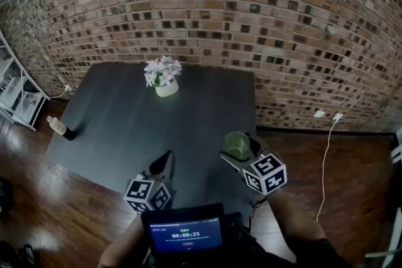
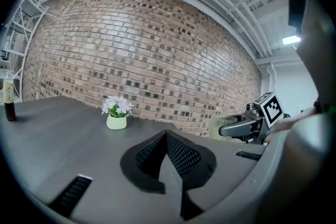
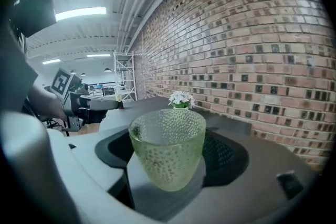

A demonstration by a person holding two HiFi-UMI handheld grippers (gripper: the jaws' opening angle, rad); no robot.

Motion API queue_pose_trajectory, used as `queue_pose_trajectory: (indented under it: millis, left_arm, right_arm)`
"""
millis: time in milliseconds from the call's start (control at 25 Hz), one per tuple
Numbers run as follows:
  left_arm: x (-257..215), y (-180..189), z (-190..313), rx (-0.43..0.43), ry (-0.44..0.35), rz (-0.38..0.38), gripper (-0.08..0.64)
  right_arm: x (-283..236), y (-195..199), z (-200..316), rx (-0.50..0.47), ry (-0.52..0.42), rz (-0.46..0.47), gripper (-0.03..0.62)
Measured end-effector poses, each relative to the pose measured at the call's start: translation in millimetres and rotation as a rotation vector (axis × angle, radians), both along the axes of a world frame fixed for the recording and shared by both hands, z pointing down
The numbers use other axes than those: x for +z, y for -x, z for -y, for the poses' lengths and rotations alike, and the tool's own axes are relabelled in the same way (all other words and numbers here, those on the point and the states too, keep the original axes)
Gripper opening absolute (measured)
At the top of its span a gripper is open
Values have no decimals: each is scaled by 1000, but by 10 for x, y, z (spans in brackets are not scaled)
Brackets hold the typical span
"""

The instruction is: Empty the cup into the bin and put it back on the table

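Pale green dimpled glass cup (image 3: 167,147), upright, empty, clamped in right tool (image 3: 168,165), over dark table (image 1: 113,116) near its right edge.

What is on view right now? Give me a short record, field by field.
cup: green dimpled glass, upright, nothing visible inside
right gripper: closed on the cup, over the table's near right corner
left gripper: jaws together, nothing between them
table: dark, with a flower pot at the back and a bottle at the left edge
bin: not in view
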State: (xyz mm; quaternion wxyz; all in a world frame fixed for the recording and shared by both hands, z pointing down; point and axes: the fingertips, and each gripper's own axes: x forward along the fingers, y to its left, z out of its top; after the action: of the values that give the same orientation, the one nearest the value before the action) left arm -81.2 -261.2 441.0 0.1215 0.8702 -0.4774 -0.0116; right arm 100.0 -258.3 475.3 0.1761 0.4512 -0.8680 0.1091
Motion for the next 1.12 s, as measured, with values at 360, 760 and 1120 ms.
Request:
queue_pose_trajectory:
  millis: [360, 760, 1120]
  left_arm:
    - [209, 226, -105, -53, 32, 22, 0]
    - [684, 122, -161, -16, 120, 24, 0]
    - [1127, 39, -157, -10, 169, 66, 0]
  right_arm:
    - [419, 264, -16, -25, 56, 38, 390]
    - [941, 392, -150, -20, 129, 25, 390]
    - [1265, 510, -226, -69, 104, 15, 390]
